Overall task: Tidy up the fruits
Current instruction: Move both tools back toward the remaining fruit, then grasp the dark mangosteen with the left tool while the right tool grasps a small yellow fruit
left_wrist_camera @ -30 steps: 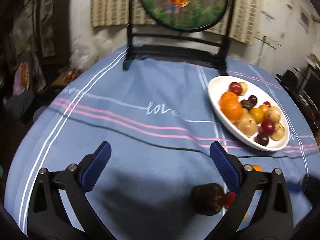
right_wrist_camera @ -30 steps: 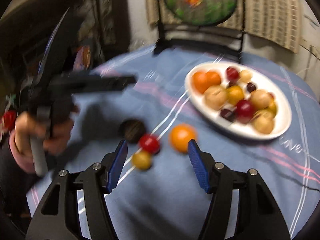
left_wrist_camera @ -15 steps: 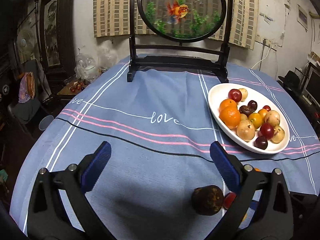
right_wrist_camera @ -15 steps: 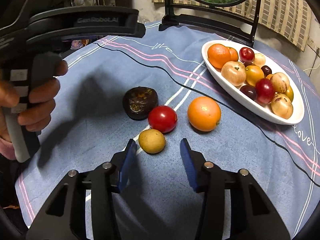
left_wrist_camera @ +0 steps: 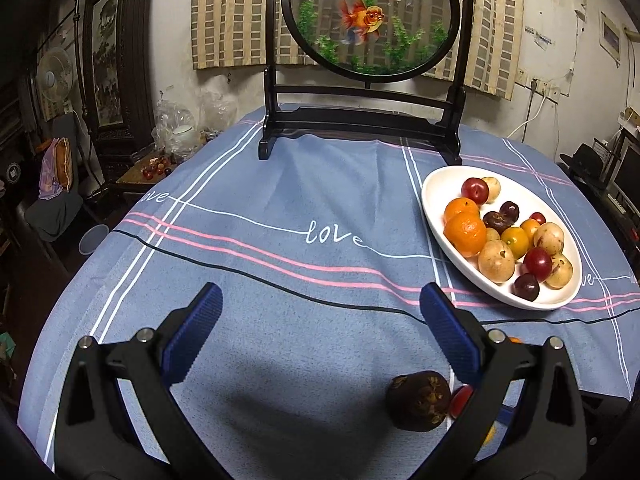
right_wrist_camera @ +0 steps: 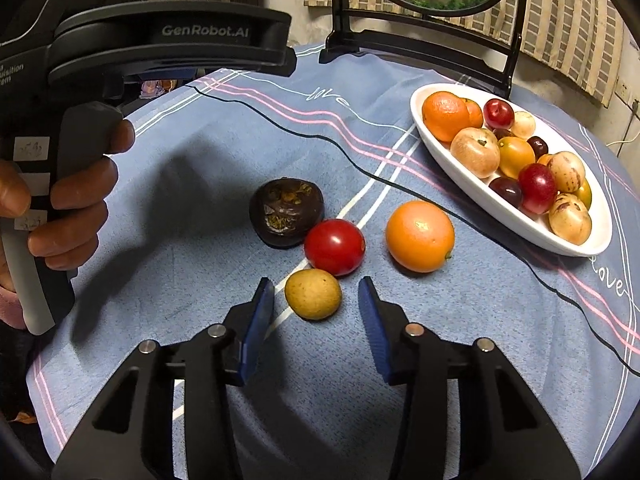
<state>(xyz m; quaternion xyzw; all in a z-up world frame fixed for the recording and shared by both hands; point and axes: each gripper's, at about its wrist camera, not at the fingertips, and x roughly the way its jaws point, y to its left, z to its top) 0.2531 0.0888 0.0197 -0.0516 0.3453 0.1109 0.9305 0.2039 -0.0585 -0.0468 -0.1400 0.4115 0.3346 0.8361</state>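
In the right wrist view, loose fruits lie on the blue tablecloth: a small yellow-brown fruit (right_wrist_camera: 313, 294), a red fruit (right_wrist_camera: 334, 247), an orange (right_wrist_camera: 419, 236) and a dark wrinkled fruit (right_wrist_camera: 286, 212). My right gripper (right_wrist_camera: 316, 302) is open with its jaws on either side of the yellow-brown fruit, not touching it. A white oval plate (right_wrist_camera: 520, 220) holds several fruits at the right. My left gripper (left_wrist_camera: 318, 320) is open and empty above bare cloth; the dark fruit (left_wrist_camera: 418, 402) lies by its right finger. The plate (left_wrist_camera: 436, 236) shows at the right there.
A dark wooden stand with a round goldfish panel (left_wrist_camera: 368, 20) stands at the table's far edge. The hand holding the left gripper (right_wrist_camera: 60, 184) fills the left of the right wrist view. Chairs and clutter sit beyond the table's left edge.
My right gripper has moved down and forward to the loose fruits and narrowed, its jaws now flanking the yellow-brown fruit. My left gripper has stayed almost still.
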